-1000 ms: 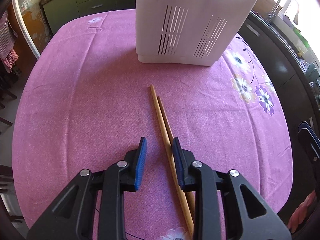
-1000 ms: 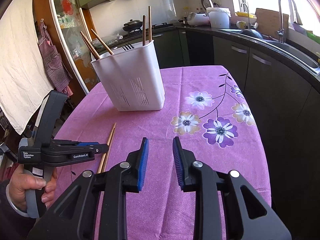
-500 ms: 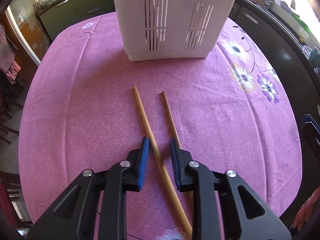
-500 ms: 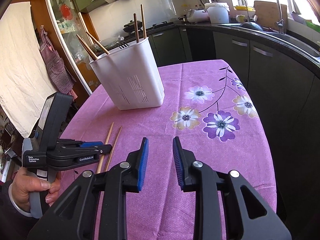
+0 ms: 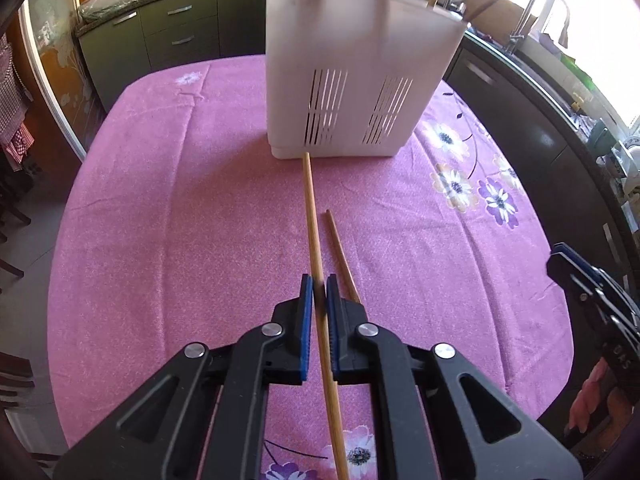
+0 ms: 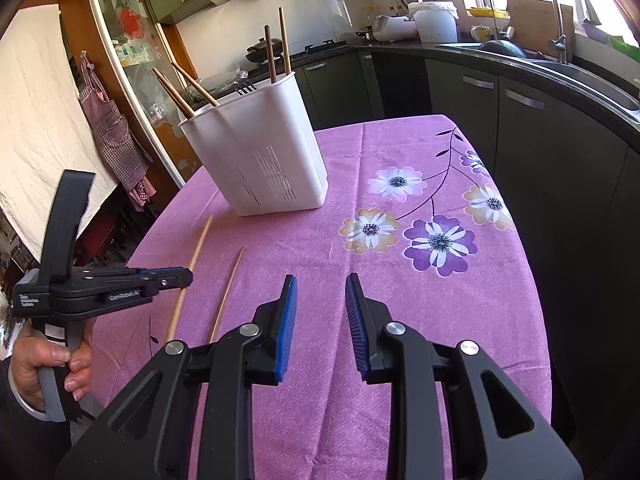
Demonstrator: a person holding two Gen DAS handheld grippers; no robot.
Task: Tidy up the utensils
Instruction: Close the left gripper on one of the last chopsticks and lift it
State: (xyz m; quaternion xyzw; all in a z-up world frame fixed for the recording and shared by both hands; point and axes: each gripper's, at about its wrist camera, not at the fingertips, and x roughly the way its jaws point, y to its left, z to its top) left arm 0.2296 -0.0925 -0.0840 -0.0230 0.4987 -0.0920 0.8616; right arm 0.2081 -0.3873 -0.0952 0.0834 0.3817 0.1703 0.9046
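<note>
The left gripper (image 5: 319, 292) has its jaws clamped on one thin wooden chopstick (image 5: 310, 204), which runs up the middle of the left wrist view with its far tip just short of the foot of the white utensil holder (image 5: 352, 80); in the right wrist view the same stick slants through the lower left of the frame, its far end apparently clear of the cloth. A second chopstick (image 5: 340, 248) lies flat on the surface just to the right of the held one, untouched. The right gripper (image 6: 320, 312) hangs over bare cloth at the bottom centre of its own view, jaws apart with nothing between them. As I judge it, the job is well along: several chopsticks (image 6: 276, 52) and what look like dark fork tines already stand out of the holder's top, so one stick in hand and one on the cloth seem to be all that is left to go in. The holder is smooth, matte white plastic, tall and flat-sided with rounded corners, and has two panels of narrow vertical slots low on its wall. The chopsticks are pale, slender, straight and lightly tapered. The surface (image 5: 180, 220) is draped in a nubbly pink tablecloth printed with purple and cream flowers along the right of the frame. The jaw pads are ribbed blue rubber on black plastic arms.
</note>
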